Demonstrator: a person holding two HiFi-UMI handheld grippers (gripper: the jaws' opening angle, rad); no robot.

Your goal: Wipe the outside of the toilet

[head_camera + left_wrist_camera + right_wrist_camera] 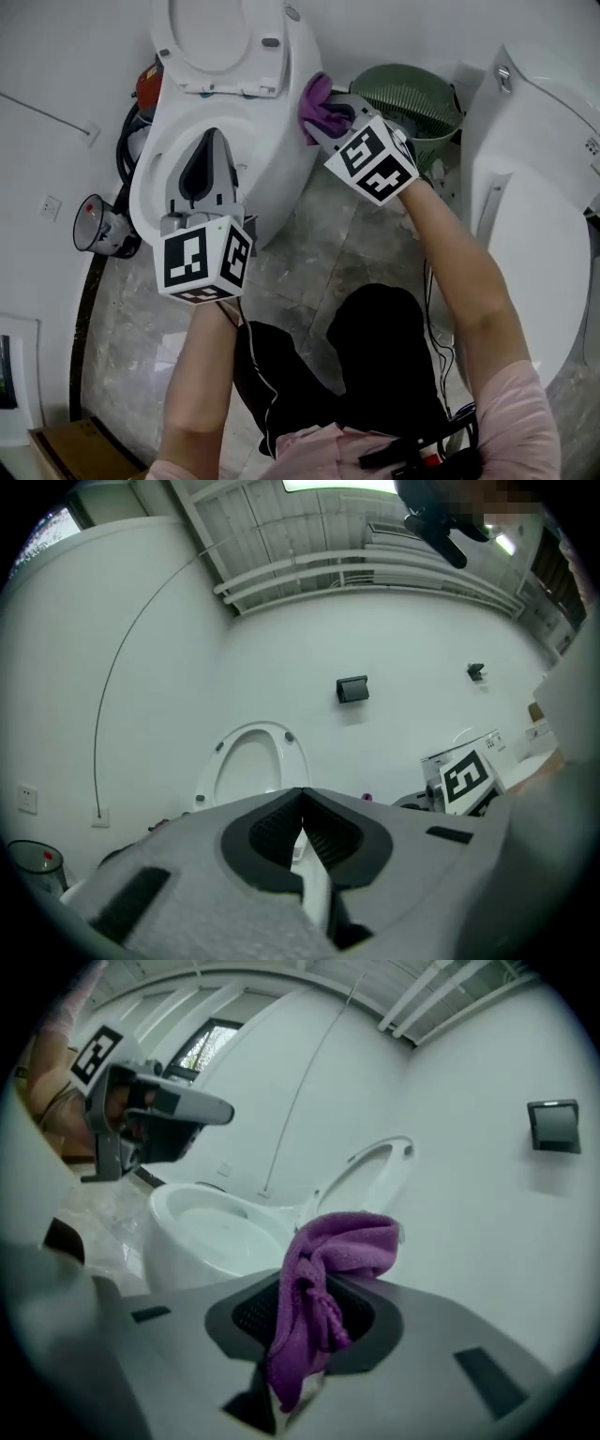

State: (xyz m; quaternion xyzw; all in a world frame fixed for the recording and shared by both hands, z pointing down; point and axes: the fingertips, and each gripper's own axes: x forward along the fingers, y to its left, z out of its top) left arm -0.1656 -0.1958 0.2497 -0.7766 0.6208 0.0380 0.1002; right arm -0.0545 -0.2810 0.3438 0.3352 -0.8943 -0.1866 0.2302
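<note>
Toilet (pixel 274 159) side wall meets the purple cloth (pixel 323 1279), clamped between the jaws of the right gripper (pixel 323 129), below the raised lid (pixel 220 37). Left gripper (pixel 301 803) jaws are closed on nothing, above the open bowl; a green basket (pixel 412 98) stands just beyond the cloth

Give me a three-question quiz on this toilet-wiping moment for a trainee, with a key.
1. True or false: the left gripper is shut on the purple cloth.
2. What does the right gripper grip? A. a sponge B. the purple cloth C. nothing
3. Fill in: the toilet has its seat ____.
Key: 1. False: its jaws are together with nothing between them. 2. B. 3. Raised.
</note>
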